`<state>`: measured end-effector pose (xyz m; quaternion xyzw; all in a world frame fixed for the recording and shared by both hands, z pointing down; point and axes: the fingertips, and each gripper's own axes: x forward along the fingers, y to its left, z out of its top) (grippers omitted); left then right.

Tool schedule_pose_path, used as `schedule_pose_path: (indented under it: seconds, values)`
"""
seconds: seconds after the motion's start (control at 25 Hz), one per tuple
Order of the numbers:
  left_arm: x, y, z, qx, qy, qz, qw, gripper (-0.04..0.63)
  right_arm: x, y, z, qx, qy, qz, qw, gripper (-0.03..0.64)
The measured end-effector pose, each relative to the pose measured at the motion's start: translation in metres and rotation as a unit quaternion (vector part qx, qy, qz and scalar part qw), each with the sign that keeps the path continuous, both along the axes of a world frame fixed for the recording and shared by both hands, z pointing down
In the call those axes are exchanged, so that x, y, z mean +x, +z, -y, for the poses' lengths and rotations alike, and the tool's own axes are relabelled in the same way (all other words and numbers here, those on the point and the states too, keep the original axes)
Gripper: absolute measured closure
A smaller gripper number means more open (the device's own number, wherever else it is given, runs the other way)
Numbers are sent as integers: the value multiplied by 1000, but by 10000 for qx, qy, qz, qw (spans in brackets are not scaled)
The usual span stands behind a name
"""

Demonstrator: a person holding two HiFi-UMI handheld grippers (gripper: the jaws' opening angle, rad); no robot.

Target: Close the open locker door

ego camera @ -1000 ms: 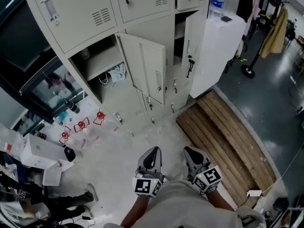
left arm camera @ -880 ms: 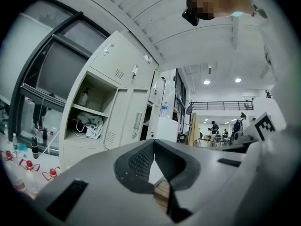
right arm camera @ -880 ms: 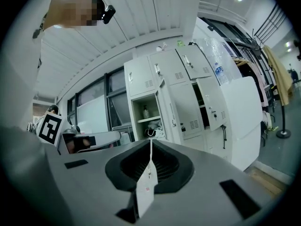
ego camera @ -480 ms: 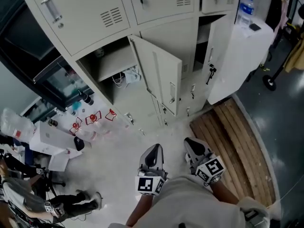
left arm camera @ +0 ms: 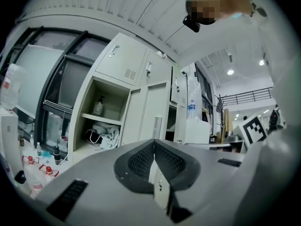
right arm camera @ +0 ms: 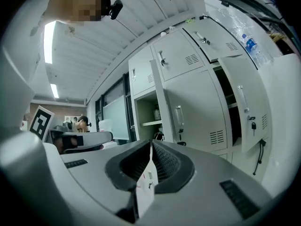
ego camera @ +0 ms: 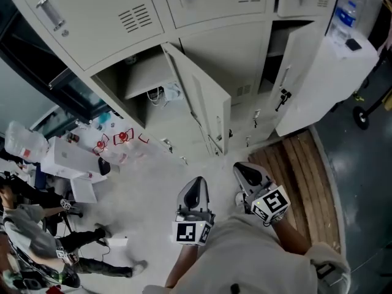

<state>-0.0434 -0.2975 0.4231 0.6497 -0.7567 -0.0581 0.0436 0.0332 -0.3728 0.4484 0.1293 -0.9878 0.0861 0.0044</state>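
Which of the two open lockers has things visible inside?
The left open locker: tangled white cables lie on its lower shelf. The right open locker shows only a dark interior.

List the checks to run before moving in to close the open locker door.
1. Left tongs shut, nothing between them: ok.
2. Right tongs shut, nothing between them: ok.
3. Tongs touching the middle locker door: not ok, both are short of it.
4. Only one door open: not ok, a right-hand door is open too.
5. White cables fully inside the compartment: cannot tell.
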Motion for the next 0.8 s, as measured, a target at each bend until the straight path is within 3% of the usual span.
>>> schedule_pose_path:
  seconds: [0.2,0.44,0.52,0.8]
  values:
    - [4,-5,21,70,-425,59,9991,586,-10,-2,23,278,-594,-126,9978,584]
    - [9,-4,33,137,-974,64,9951,586,-18,-15,49,358,-1231,62,9917,578]
    - [14,-1,36,108,-1088,66,9940,586,-23,-17,55,332,-1530,85,9876,432]
    - [14,2,37,10,-1392,169,9901,586,-49,-28,59,733,-2378,106,9685,397]
